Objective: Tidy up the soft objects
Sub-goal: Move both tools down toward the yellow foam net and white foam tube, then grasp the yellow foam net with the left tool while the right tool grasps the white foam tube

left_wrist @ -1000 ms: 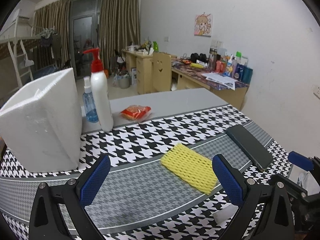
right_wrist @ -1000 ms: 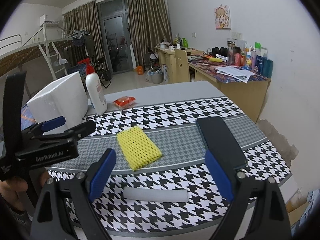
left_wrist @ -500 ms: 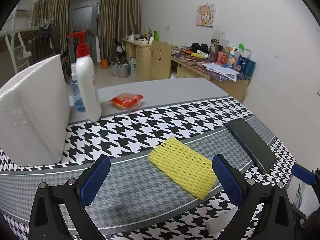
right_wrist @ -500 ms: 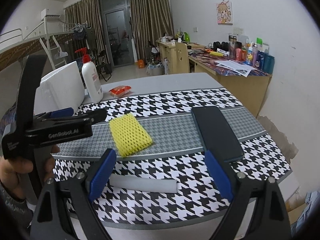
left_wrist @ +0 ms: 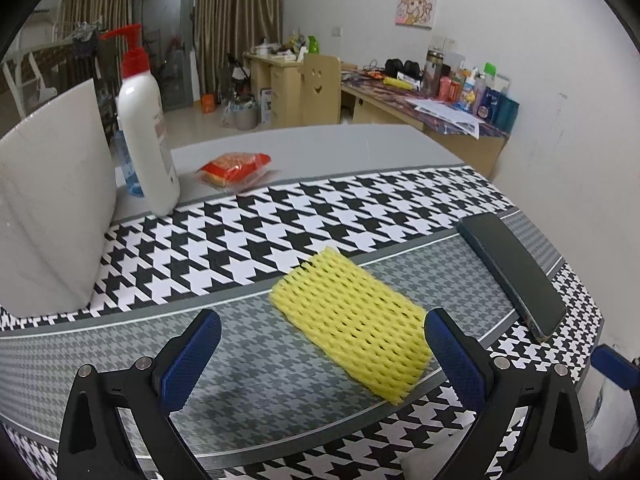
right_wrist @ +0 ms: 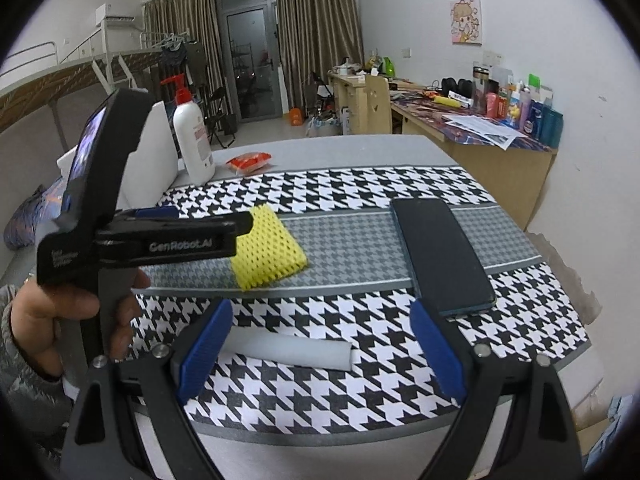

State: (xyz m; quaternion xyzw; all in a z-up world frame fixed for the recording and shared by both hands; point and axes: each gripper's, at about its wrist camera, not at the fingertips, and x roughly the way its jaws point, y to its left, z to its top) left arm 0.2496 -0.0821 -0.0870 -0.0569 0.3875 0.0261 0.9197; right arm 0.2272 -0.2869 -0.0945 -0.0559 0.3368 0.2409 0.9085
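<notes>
Hovering low over the near edge of the tabletop (right_wrist: 360, 152), the right tongs (right_wrist: 320, 356) stand spread wide and empty, and a white foam tube (right_wrist: 292, 350) lies flat on the houndstooth cloth between their blue pads. The left tongs (left_wrist: 320, 356) are likewise spread wide with nothing in them, and the near end of a yellow foam net sleeve (left_wrist: 352, 322) lies on the grey band of the cloth just inside their right pad, not touching it as far as can be seen. A hand (right_wrist: 76, 316) grips the left tool's handle in the right wrist view. To the right of the sleeve a dark phone (left_wrist: 516, 272) lies flat. Farther back stand a white foam block (left_wrist: 48, 208), a white pump bottle (left_wrist: 146, 136) with a red top, and a red snack packet (left_wrist: 234, 168).
</notes>
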